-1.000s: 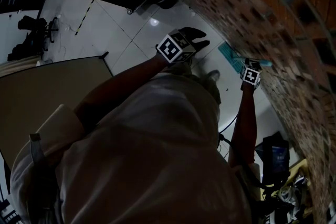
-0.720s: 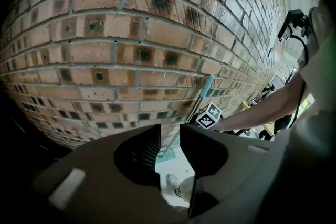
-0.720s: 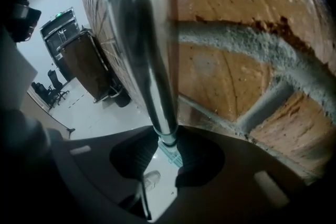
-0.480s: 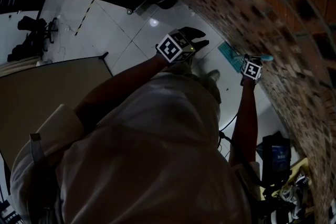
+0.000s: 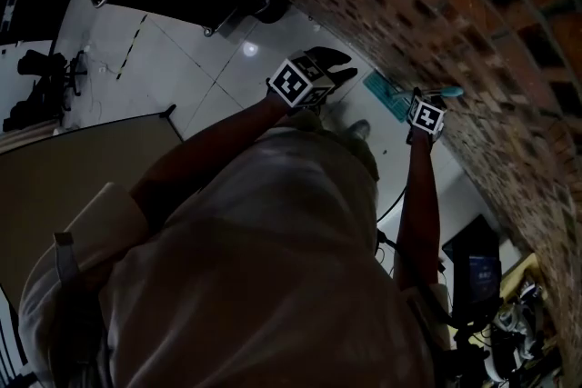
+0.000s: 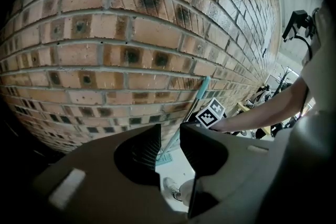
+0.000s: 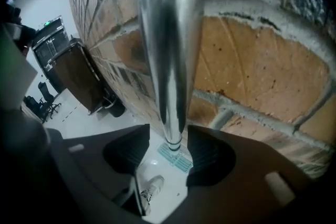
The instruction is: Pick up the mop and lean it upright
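Observation:
The mop stands upright against the brick wall point(image 6: 131, 34). Its teal head point(image 5: 386, 95) rests on the white floor, and its handle point(image 6: 198, 98) leans on the bricks. In the right gripper view the shiny metal handle point(image 7: 168, 50) runs down between the jaws to the mop head point(image 7: 176, 157). My right gripper point(image 7: 167, 152) is around the handle near its top; its jaws are opening and a gap shows on both sides of the handle. The left gripper point(image 6: 170, 139) hangs in the air to the left of the mop, slightly open with nothing in it.
The person's shoe point(image 7: 152, 186) is on the floor just in front of the mop head. A dark cabinet point(image 7: 79, 81) and a bin stand along the wall further off. A brown panel point(image 5: 82, 168) lies to the left, and bags and gear point(image 5: 473, 273) to the right.
The head view has shifted a little, so both grippers sit slightly higher and further left. The right gripper stays at the top of the mop handle, and the mop still leans on the wall.

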`<state>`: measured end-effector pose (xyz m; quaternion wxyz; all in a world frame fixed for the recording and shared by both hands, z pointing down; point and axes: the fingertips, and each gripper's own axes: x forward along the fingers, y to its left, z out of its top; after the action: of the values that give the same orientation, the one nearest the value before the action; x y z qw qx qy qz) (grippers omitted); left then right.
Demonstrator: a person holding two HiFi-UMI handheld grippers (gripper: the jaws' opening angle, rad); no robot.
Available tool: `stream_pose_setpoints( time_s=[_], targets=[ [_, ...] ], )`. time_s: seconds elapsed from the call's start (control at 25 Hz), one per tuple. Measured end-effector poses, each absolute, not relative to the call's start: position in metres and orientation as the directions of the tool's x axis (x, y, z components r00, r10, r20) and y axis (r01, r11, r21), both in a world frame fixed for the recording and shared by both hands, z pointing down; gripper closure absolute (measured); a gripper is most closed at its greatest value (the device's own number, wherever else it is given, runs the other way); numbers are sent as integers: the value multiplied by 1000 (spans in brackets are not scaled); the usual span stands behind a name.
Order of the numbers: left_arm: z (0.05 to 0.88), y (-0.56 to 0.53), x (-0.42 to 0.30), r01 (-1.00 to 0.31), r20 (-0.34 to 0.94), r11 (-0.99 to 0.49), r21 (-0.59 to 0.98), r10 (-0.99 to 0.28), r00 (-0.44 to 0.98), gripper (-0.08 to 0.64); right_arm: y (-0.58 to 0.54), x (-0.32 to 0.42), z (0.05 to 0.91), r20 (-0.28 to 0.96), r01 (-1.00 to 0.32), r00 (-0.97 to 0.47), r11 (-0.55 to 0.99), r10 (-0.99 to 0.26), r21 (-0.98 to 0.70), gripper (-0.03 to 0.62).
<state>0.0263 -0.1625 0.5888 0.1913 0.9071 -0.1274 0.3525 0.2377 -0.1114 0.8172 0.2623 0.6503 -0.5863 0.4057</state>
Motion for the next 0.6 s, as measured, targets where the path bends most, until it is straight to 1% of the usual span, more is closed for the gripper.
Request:
stream_pose_setpoints(
  time_s=[0.2,0.4,0.6],
  targets=[
    [583,-154,42,-340,663,-902,265,-86,744,428,-88,246,792,832,-970,1,-201,-554,-133,371],
    [576,-153,59,-340,625,-909,241,-123,771,437,-74,261,743,775,-968,30,-211,-631,-134,372],
    [547,-144,90,-316,521,-923,219,-163,838,451,-48,279,692,702,-971,59,-205,-709,-125,373]
  ],
)
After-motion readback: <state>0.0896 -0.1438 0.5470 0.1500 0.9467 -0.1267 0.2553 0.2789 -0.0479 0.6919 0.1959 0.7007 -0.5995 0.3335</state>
